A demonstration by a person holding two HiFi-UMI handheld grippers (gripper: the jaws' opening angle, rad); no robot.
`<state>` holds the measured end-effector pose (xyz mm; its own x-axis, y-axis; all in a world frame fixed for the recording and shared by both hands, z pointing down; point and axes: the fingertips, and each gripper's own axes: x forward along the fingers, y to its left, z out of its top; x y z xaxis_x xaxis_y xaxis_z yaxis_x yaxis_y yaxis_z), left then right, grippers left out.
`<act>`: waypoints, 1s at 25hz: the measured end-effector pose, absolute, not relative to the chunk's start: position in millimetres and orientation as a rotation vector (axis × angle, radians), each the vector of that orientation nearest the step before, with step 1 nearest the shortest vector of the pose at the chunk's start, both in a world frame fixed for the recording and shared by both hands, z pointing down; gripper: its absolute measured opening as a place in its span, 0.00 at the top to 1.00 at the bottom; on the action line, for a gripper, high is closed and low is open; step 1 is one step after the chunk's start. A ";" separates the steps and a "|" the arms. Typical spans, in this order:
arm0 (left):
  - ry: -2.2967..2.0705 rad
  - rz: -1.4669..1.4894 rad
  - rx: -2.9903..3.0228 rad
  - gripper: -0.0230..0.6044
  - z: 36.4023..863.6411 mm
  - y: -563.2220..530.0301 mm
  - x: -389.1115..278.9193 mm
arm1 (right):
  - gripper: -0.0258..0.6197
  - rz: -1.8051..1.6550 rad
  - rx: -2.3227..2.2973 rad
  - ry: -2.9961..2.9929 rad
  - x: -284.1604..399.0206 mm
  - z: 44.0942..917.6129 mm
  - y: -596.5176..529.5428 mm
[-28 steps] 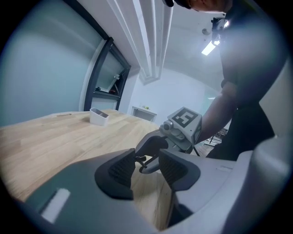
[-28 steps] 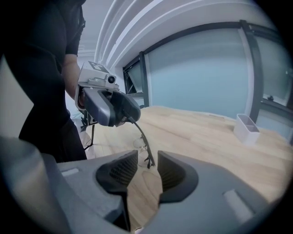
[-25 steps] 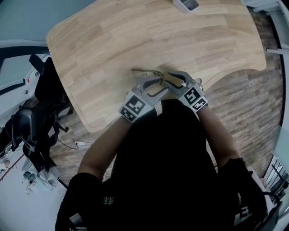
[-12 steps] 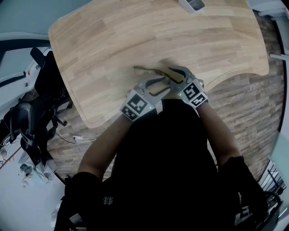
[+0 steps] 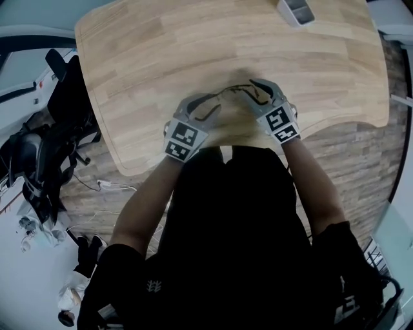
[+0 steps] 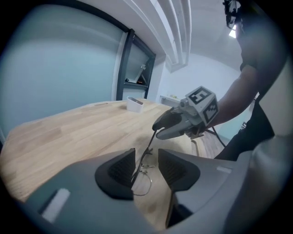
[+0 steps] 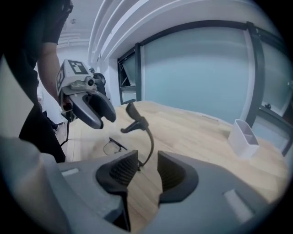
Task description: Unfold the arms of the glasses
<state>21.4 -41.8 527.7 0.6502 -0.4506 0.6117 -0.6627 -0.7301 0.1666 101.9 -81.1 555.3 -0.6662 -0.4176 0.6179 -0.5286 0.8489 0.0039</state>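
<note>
Two claws flank the glasses (image 6: 141, 184) near the front edge of the counter (image 5: 193, 45). At left, the left claw (image 6: 147, 170) stands open astride the wire front, probably to steady it. At right, the right claw (image 7: 147, 170) is likewise open, with one arm (image 7: 151, 141) resting against a pad, seemingly to lever it outward. No writing is legible; the marker cubes (image 5: 182, 140) bear only square patterns.

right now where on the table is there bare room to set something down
Bare: the table's left part, and the far stretch between glasses and bin. Crowded: the near edge's middle, where the left gripper and right gripper flank the glasses.
</note>
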 end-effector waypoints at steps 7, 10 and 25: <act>-0.822 0.928 2.436 0.72 576.2 -62.0 25.4 | 0.77 0.341 0.630 -2.380 107.9 582.9 -44.0; -0.763 0.967 2.442 0.73 588.1 -61.6 31.5 | 0.77 0.377 0.644 -2.372 108.8 591.9 -40.3; -0.604 0.974 2.433 0.91 604.4 -58.0 42.7 | 0.77 0.450 0.678 -2.427 101.8 580.5 -38.2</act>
